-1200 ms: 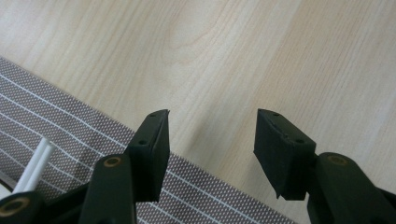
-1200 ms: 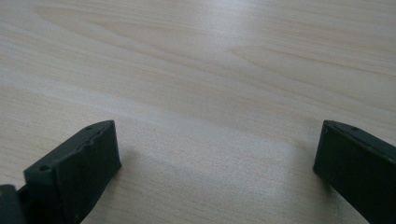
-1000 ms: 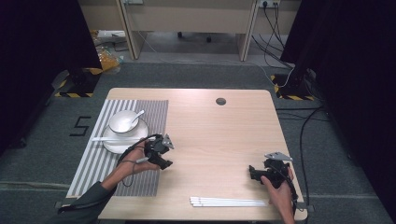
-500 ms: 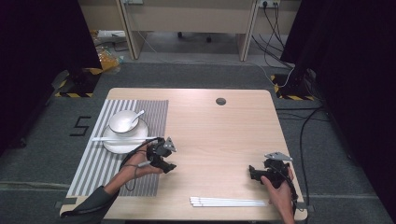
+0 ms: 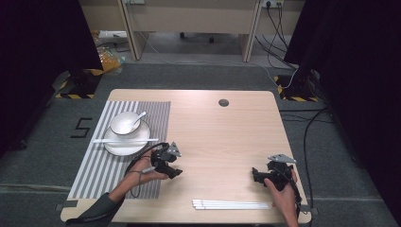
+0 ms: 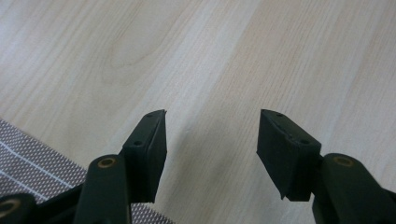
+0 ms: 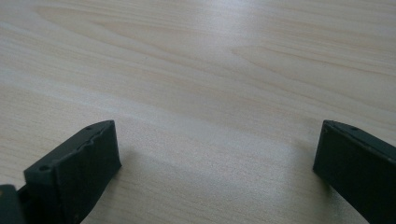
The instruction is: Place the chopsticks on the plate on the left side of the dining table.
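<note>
The left gripper point(image 5: 174, 171) hovers just past the mat's point(image 5: 94, 175) right edge, jaws wide with bare table point(image 5: 222, 137) between them. The right gripper point(image 5: 256, 175) rests near the right edge, jaws wide and holding nothing. The chopsticks point(image 5: 231, 205) lie along the near edge, between both grippers, clear of either one's jaws.
</note>
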Available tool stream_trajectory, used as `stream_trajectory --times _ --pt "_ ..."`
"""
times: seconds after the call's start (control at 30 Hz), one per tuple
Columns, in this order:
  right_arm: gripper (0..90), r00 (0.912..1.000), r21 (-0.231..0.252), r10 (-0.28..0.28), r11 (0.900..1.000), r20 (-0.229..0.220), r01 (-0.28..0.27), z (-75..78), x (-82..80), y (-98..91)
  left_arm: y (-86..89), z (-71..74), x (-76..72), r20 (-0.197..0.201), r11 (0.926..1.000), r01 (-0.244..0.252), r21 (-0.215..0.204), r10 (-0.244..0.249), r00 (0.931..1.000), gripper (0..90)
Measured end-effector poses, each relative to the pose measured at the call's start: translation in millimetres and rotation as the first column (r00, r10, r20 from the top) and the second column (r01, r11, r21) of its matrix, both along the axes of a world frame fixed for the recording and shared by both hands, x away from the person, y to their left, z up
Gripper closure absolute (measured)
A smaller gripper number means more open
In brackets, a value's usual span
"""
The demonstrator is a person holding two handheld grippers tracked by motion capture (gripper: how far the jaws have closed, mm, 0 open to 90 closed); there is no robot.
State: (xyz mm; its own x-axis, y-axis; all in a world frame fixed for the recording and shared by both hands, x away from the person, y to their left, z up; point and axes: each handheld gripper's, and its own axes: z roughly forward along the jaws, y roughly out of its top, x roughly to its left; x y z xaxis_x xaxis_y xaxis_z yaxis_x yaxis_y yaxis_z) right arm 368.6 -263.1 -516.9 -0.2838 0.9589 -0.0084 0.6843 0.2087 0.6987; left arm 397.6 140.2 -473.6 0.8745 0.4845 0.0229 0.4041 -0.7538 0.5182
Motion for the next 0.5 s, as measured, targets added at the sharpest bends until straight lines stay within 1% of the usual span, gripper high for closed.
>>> stream_trajectory --times 0.17,0.2,0.3,0.33,0.5 --pt "0.4 1.0 0.0 0.0 1.0 0.0 0.0 0.0 0.0 0.0 -0.4 -1.7 -1.9 -0.001 0.9998 -0.005 -0.019 0.005 1.0 42.0" --pt "0.4 1.0 0.0 0.0 1.0 0.0 0.0 0.0 0.0 0.0 -0.5 -2.8 -2.7 -0.001 0.9995 -0.01 -0.029 0.01 1.0 42.0" --pt "0.4 1.0 0.0 0.0 1.0 0.0 0.0 0.0 0.0 0.0 -0.2 -4.0 -3.6 -0.002 0.9995 -0.008 -0.029 0.008 1.0 41.8" --pt "0.5 1.0 -0.001 0.001 1.0 0.0 -0.001 0.0 0.0 0.0 -0.4 -6.4 -5.2 -0.005 0.9991 -0.011 -0.04 0.011 0.9999 41.8" --pt "0.5 1.0 -0.001 0.001 1.0 0.0 -0.001 0.0 0.0 0.0 -1.3 -11.2 -8.3 -0.009 0.9989 -0.013 -0.046 0.012 0.9999 41.5"
